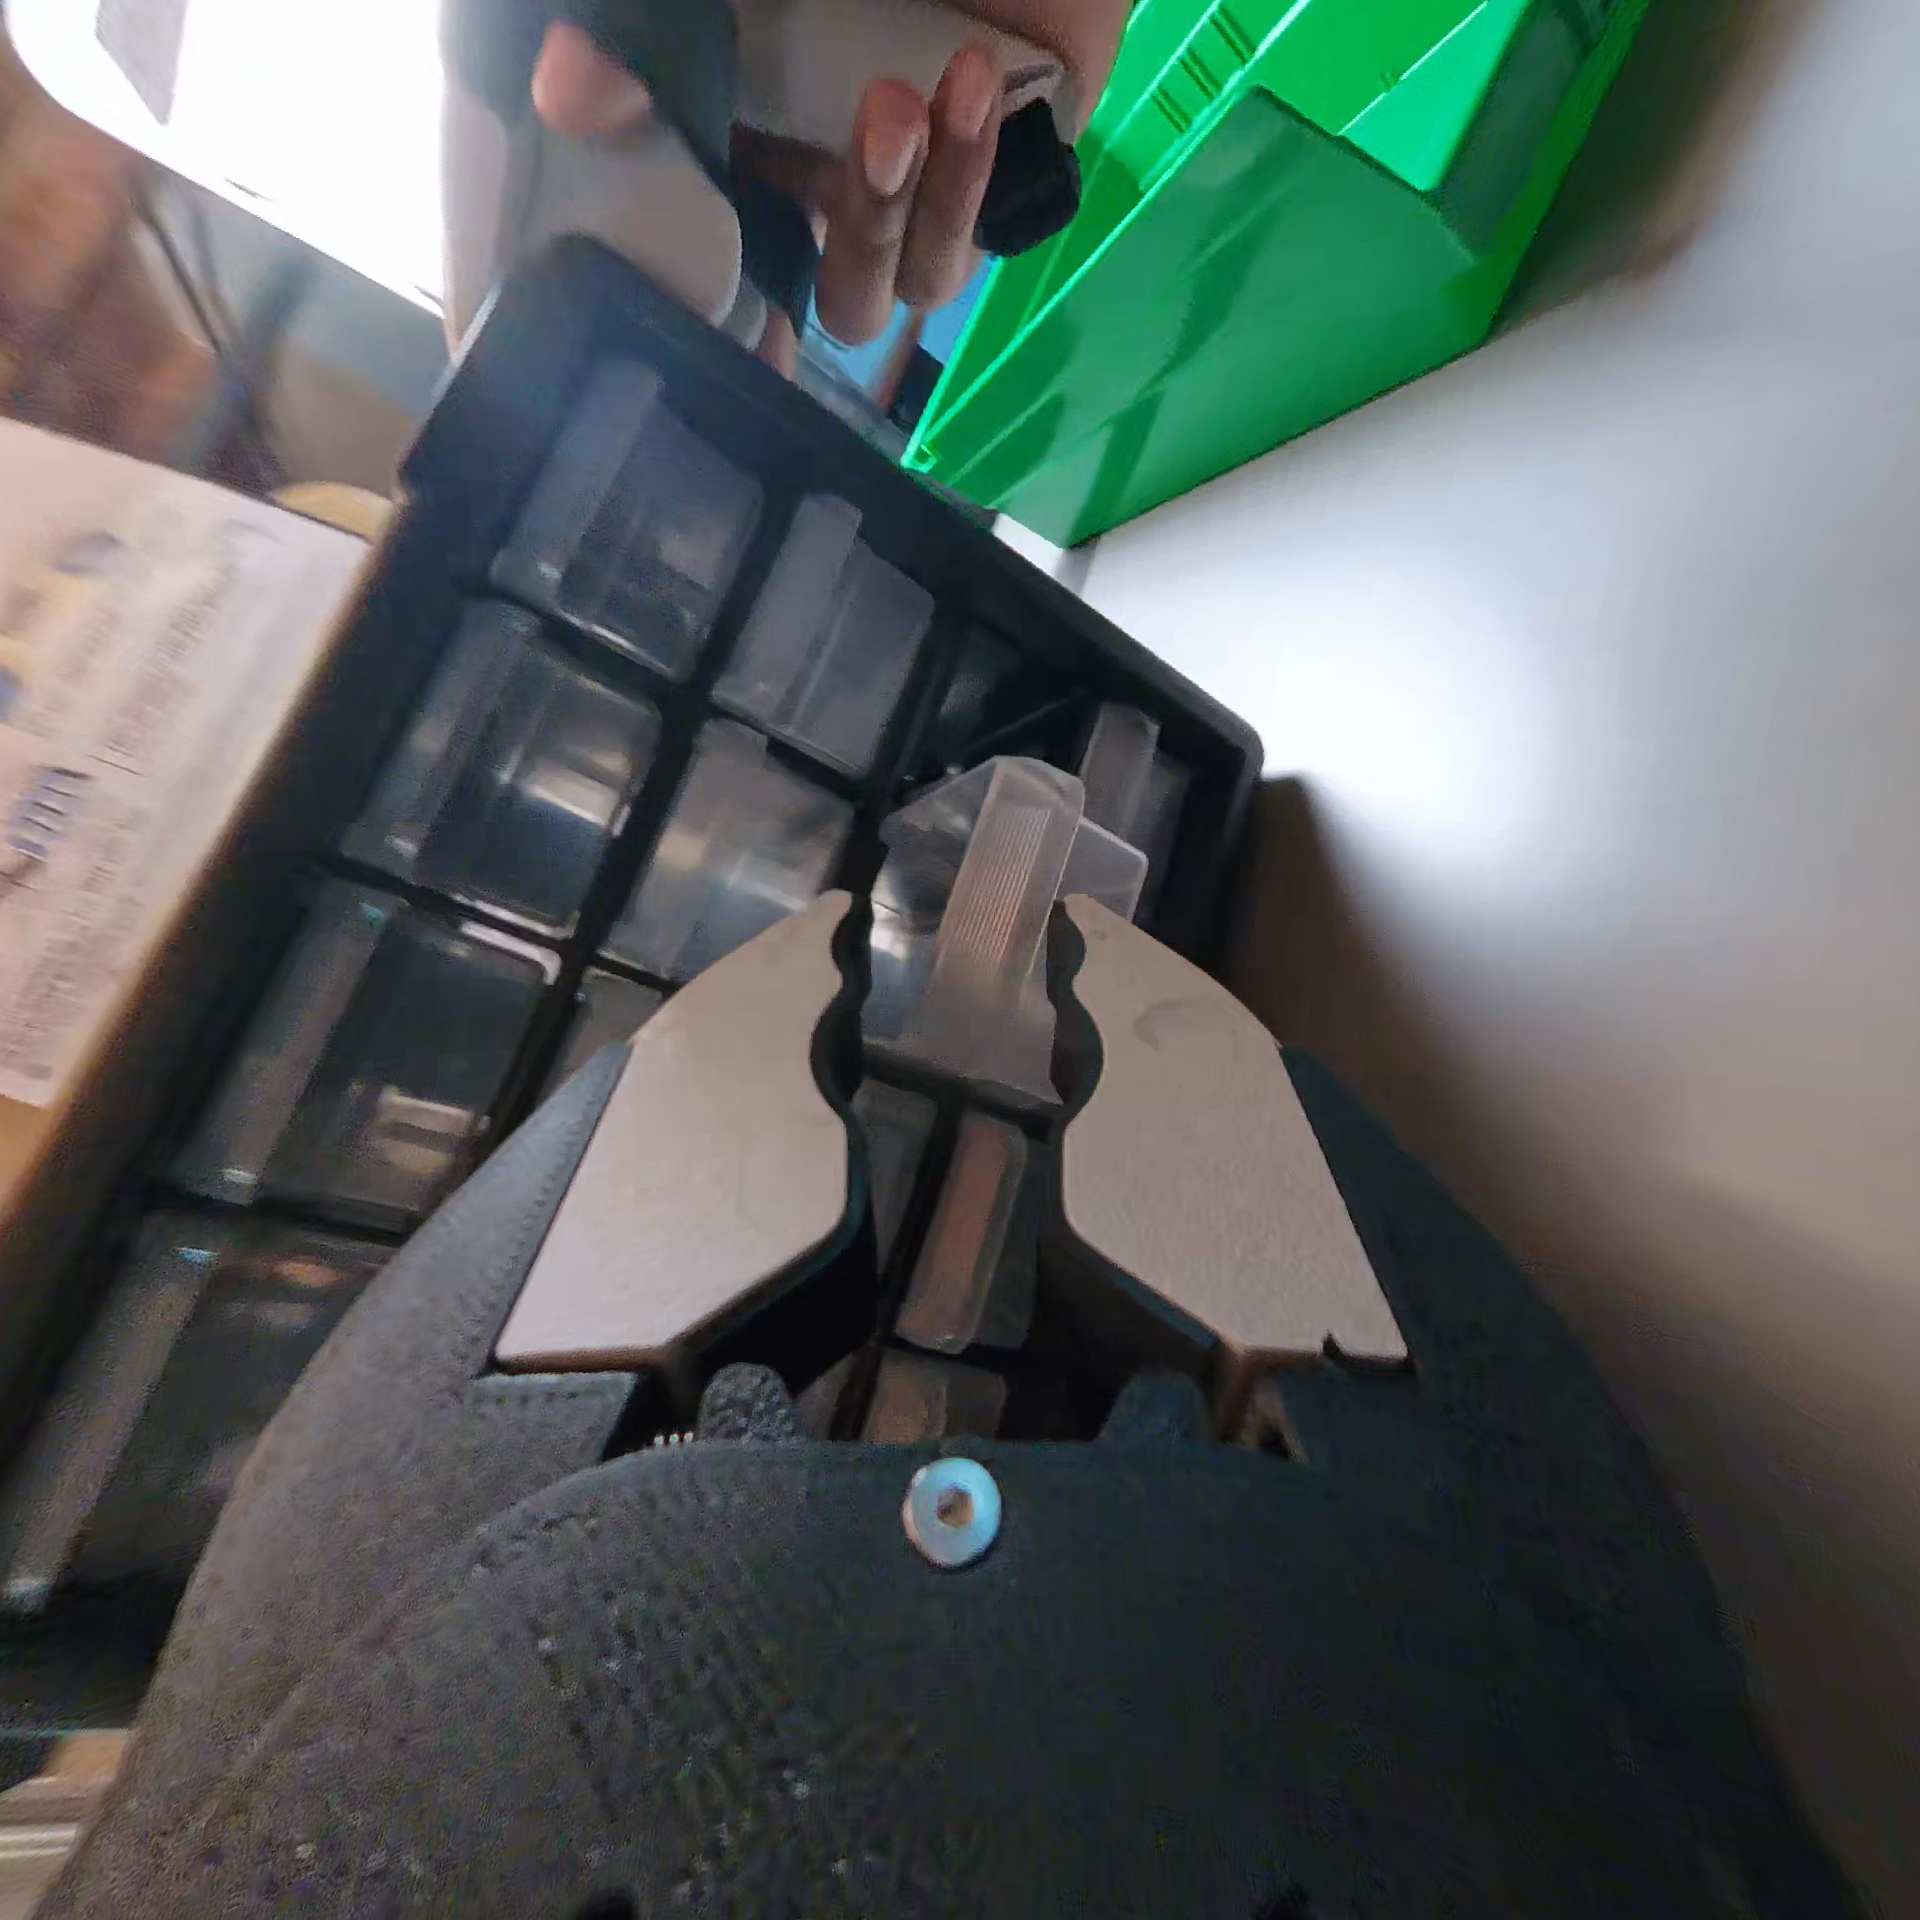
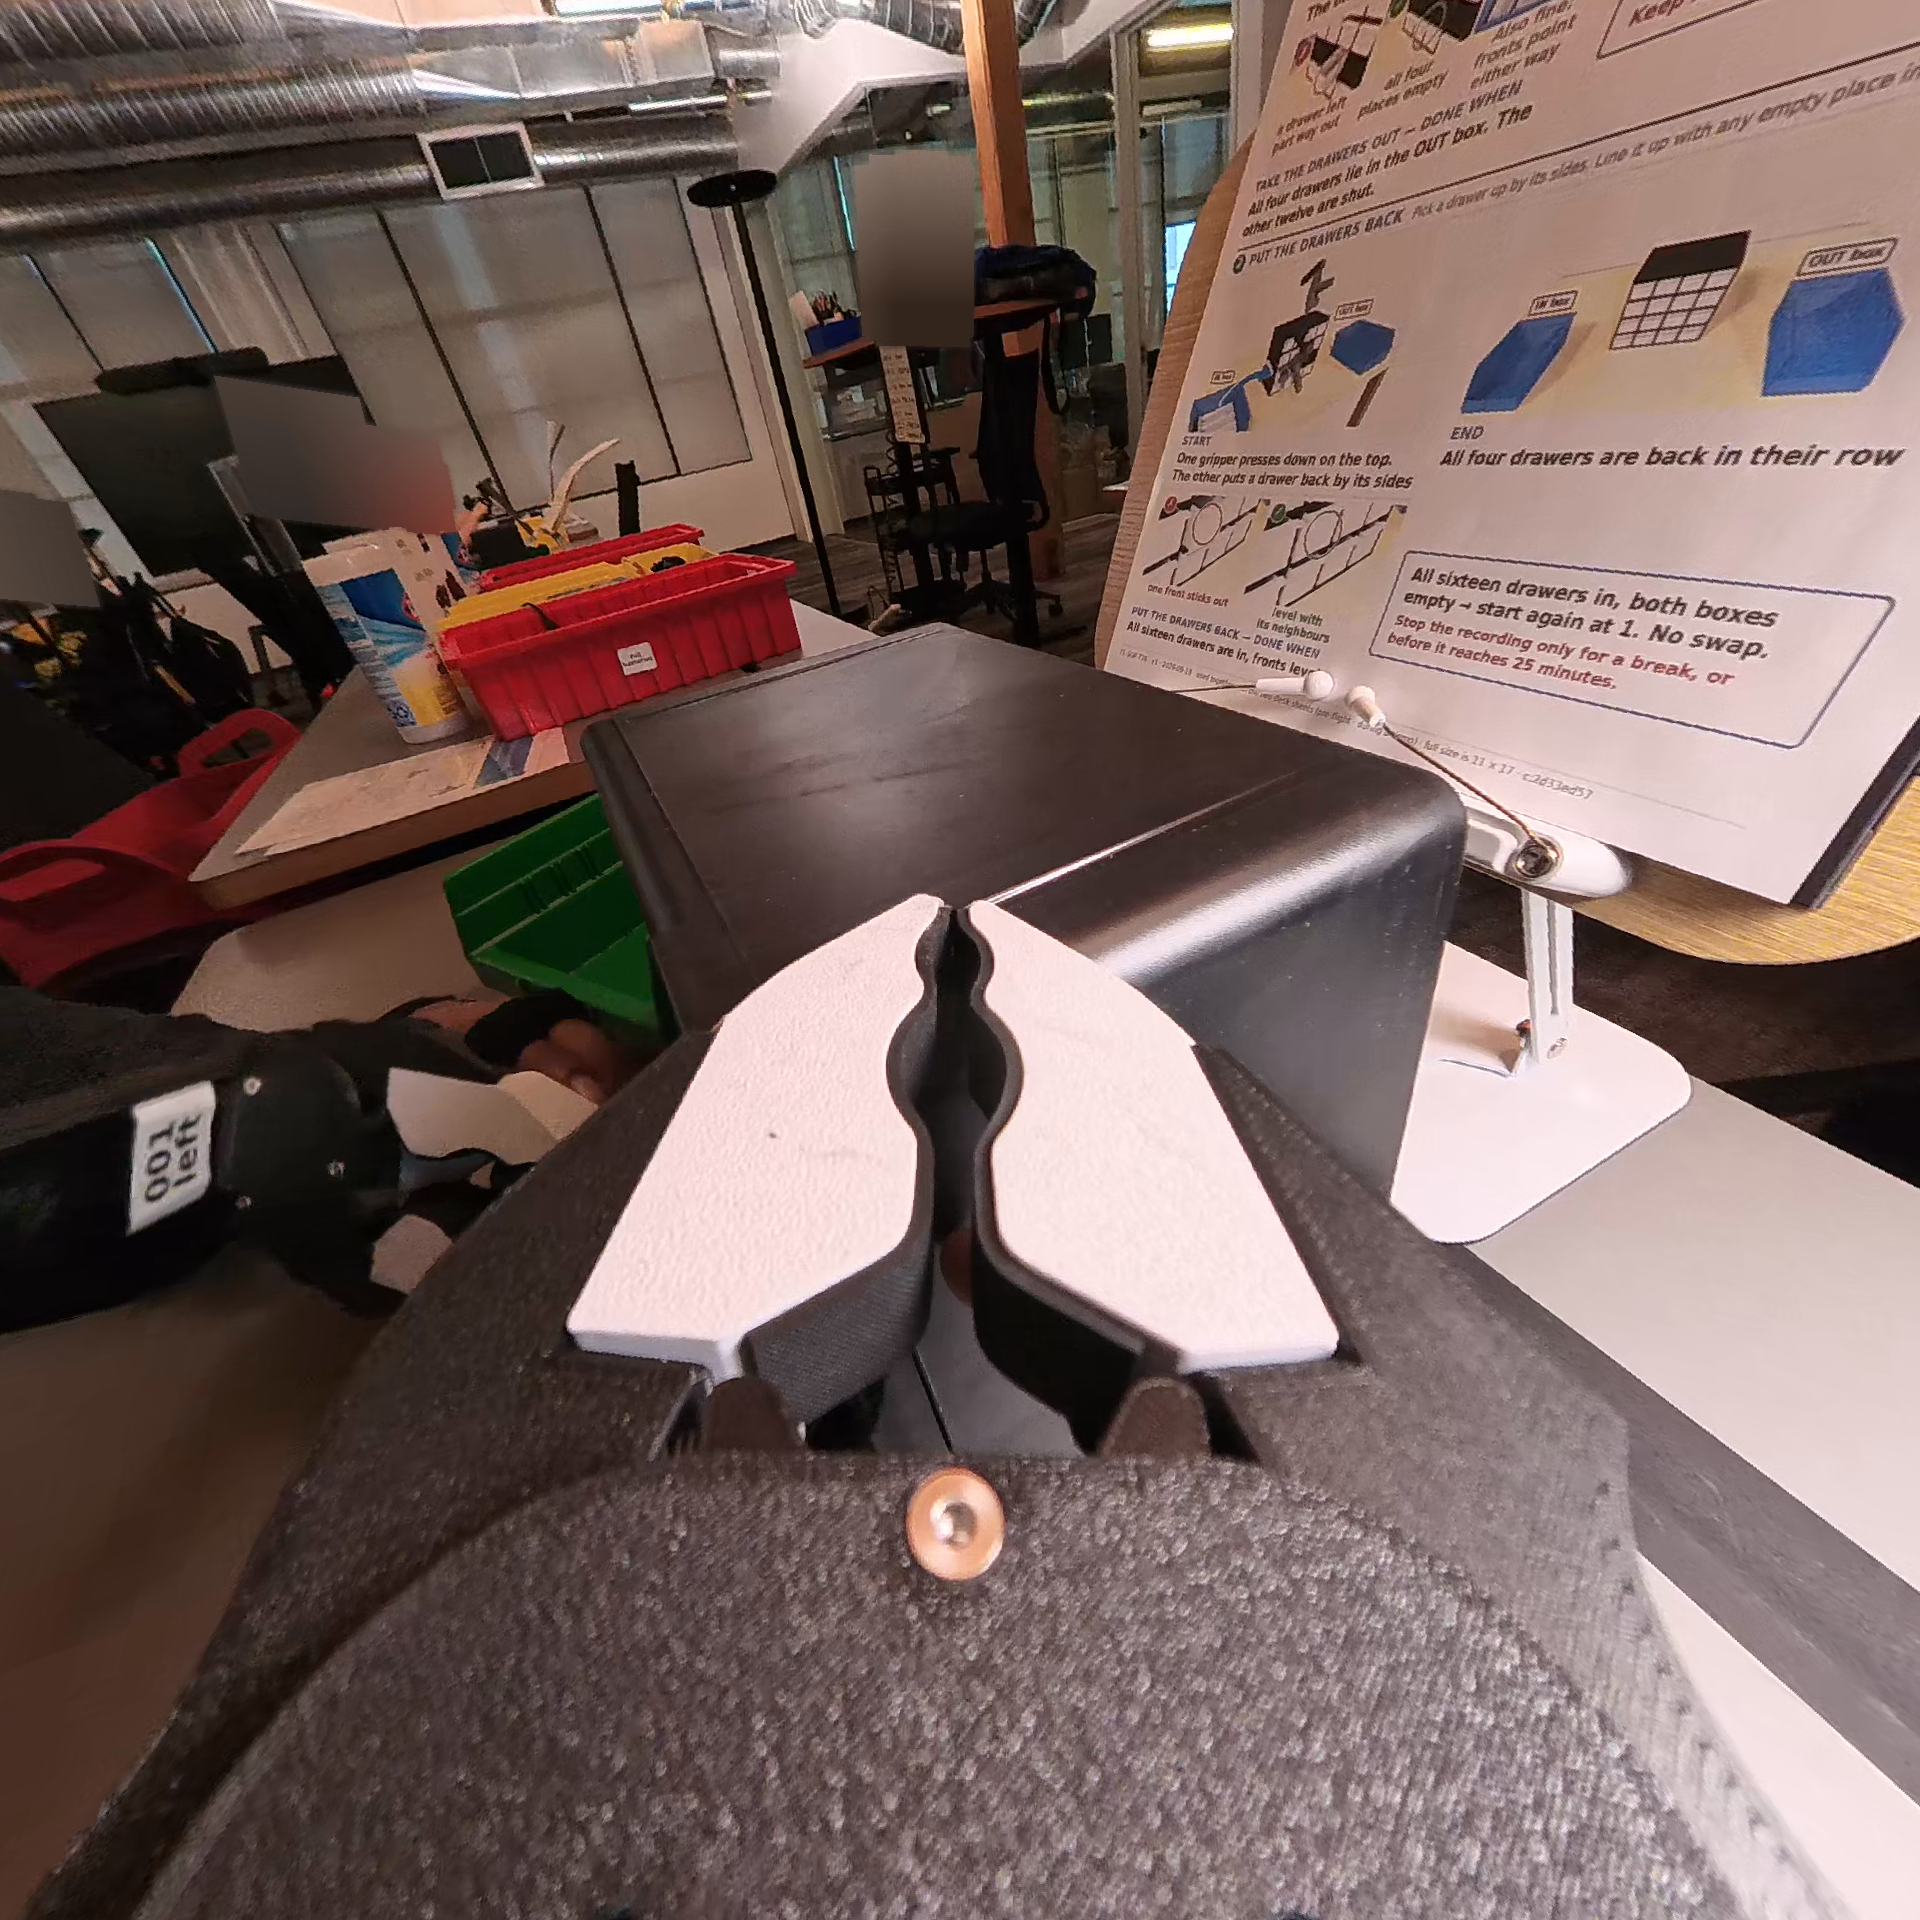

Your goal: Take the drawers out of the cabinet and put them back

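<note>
The black cabinet holds rows of clear drawers and appears tilted in the left wrist view. My left gripper is shut on a clear drawer by its sides. The drawer sticks partly out of the row nearest the table. My right gripper is shut and empty, its tips resting on the cabinet's top near the front edge. The right gripper and the hand holding it show above the cabinet in the left wrist view. The left gripper's body shows low on the left in the right wrist view.
A green bin stands beside the cabinet and also shows in the right wrist view. A printed sheet on a white stand stands to the right. A cardboard box lies on the cabinet's other side. Red bins sit on a farther table.
</note>
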Available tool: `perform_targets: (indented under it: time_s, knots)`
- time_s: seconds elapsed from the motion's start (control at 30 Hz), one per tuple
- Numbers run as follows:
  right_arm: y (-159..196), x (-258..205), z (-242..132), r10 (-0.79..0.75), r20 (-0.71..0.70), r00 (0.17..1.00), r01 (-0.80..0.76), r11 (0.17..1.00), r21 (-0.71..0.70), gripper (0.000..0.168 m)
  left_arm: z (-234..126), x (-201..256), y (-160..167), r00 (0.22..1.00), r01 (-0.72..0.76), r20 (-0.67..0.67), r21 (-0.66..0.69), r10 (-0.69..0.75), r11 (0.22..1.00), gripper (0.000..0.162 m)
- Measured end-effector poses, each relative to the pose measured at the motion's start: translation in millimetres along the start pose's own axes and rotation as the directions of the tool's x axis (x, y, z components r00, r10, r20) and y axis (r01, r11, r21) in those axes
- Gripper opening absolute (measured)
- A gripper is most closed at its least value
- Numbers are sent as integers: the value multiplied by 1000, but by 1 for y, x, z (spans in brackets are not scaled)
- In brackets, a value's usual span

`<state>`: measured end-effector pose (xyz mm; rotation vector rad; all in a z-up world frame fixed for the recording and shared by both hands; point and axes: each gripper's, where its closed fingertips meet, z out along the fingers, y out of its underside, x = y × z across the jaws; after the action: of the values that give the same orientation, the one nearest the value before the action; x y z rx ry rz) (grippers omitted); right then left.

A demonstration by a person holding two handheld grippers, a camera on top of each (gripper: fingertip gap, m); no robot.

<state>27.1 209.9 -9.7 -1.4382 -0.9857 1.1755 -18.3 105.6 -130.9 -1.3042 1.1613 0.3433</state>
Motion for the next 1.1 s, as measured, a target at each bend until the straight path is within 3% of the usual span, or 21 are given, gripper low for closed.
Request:
perform_targets:
  time_s: [0.17, 0.3, 0.47, 0.57, 0.67, 0.73, 0.9, 0.97, 1.1]
  knots:
    - [0, 0, 0, 2, 0, 1000, -2, 1000, 2, 0, 1, 2, -5, 977, -186, 110, 33, 181, 982, 24]
    - [0, 0, 0, 4, 5, 1000, -4, 1000, 4, 0, 1, 11, -5, 881, -442, 198, 28, 429, 896, 19]
    - [0, 0, 0, 9, 10, 1000, -9, 1000, 9, 0, 6, 10, -1, 824, -541, 201, -3, 530, 841, 18]
    - [0, 1, 0, 11, 9, 1000, -11, 1000, 10, 0, 15, 0, 11, 841, -511, 153, -94, 520, 854, 18]
    - [0, 1, 0, 10, 8, 1000, -10, 1000, 10, 0, 22, -6, 17, 887, -439, 75, -167, 456, 883, 20]
    - [0, 1, 0, 9, 7, 1000, -9, 1000, 10, 0, 25, -4, 22, 925, -371, -3, -225, 380, 901, 33]
    - [0, 1, 0, 9, 9, 1000, -9, 1000, 9, 0, 25, 1, 15, 997, 1, -71, -209, -17, 978, 35]
    - [0, 1, 0, 8, 10, 1000, -8, 1000, 8, 0, 23, -2, 11, 974, 196, -82, -179, -213, 964, 32]
    - [0, 1, 0, 10, 13, 1000, -10, 1000, 9, 0, 20, -11, 7, 861, 489, -91, -122, -500, 864, 17]
